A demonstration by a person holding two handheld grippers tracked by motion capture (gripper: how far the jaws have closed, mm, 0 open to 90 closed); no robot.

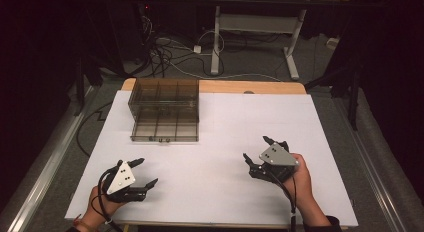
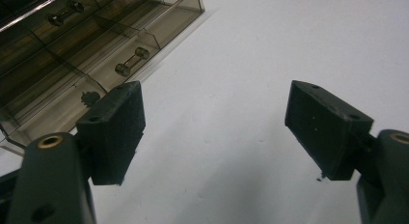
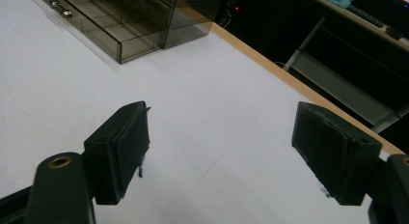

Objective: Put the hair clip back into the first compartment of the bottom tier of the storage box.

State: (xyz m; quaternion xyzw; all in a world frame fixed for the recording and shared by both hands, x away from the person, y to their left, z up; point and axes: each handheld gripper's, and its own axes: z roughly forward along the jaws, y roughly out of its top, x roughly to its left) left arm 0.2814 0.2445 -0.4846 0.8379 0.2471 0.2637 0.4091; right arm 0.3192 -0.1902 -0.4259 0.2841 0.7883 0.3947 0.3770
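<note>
A smoky see-through drawer cabinet (image 1: 165, 99) stands at the back left of the white table (image 1: 225, 122), and its lowest drawer (image 1: 165, 133) juts toward me. My left gripper (image 1: 147, 171) rests near the front left corner, open and holding nothing. My right gripper (image 1: 256, 147) sits at the front right, also open and holding nothing. In the left gripper view the jaws of the left gripper (image 2: 214, 132) stand wide apart over bare table, with the cabinet (image 2: 72, 50) and a metal drawer handle (image 2: 131, 61) at upper left. In the right gripper view the right gripper (image 3: 219, 147) gapes toward the cabinet (image 3: 125, 21).
The table's wooden back edge (image 3: 289, 79) runs behind the white sheet. Behind the table, a desk frame (image 1: 255, 37) and loose cables (image 1: 170, 52) lie on the floor. A small dark item (image 2: 89, 96) shows through one drawer wall; I cannot tell what it is.
</note>
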